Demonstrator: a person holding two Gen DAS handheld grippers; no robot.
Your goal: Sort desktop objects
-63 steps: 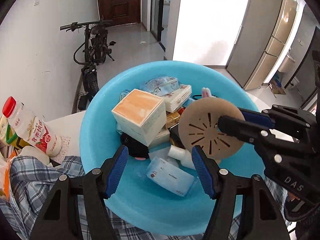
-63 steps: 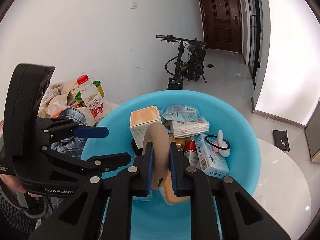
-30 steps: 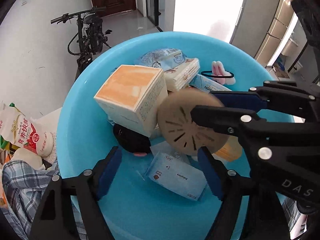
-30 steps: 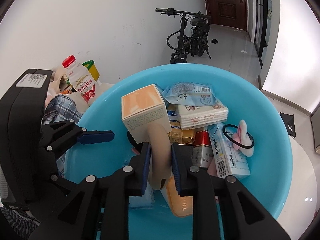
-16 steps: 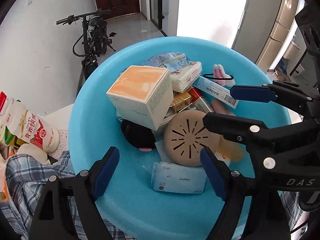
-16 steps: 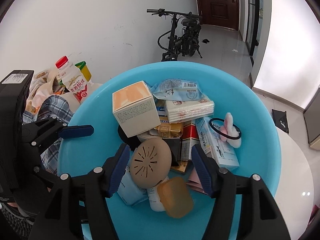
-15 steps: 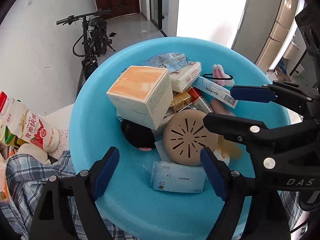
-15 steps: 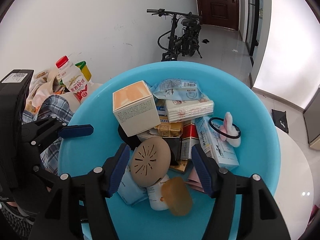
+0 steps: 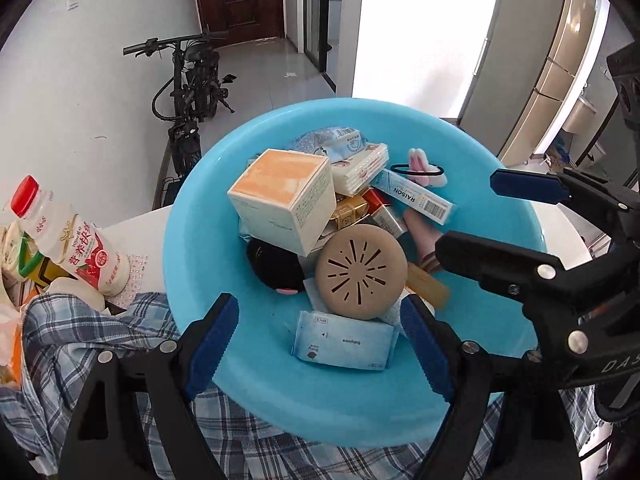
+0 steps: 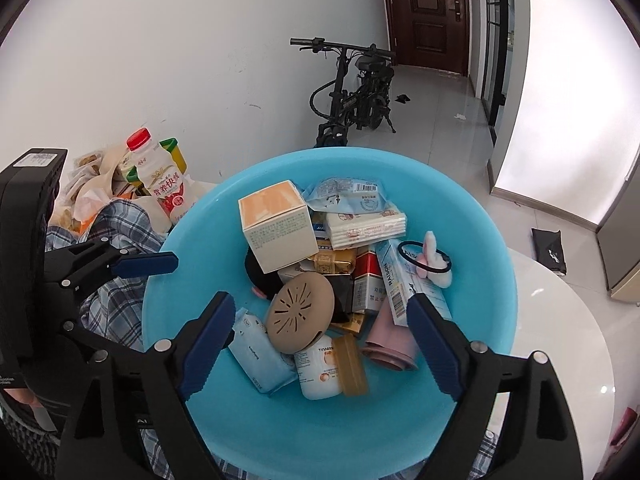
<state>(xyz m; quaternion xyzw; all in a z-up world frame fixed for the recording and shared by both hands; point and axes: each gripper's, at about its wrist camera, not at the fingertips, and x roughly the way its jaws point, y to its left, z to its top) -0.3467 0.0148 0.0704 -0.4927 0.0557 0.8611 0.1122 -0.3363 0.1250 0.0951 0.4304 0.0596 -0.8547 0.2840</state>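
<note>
The round tan perforated disc (image 10: 301, 311), clamped between the right gripper's fingers two seconds ago, has been released and is now seen leaning on the pile inside the large light-blue plastic basin (image 10: 476, 216), just beside the black rounded object (image 9: 274, 266). The right gripper (image 10: 318, 330) is spread wide and empty over the basin's near side. The left gripper (image 9: 316, 330) is likewise held wide apart, with nothing between its blue pads.

In the basin, the biggest item is the cream cardboard box with an orange top (image 10: 276, 224), tilted on the heap. Behind it lie a pale blue printed pouch (image 10: 346, 194) and a white tissue pack (image 10: 366, 229). A long blue-and-white carton (image 10: 408, 280) lies to the right, a black hair tie with a pink bunny charm (image 10: 430, 258) beside it. A blue wipes packet (image 9: 344, 340) rests at the front, touching the disc's lower edge. A white jar with an amber lid (image 10: 332, 366) lies on its side.

Outside, a red-capped drink bottle (image 10: 160, 180) stands by plaid cloth (image 9: 72, 344).
</note>
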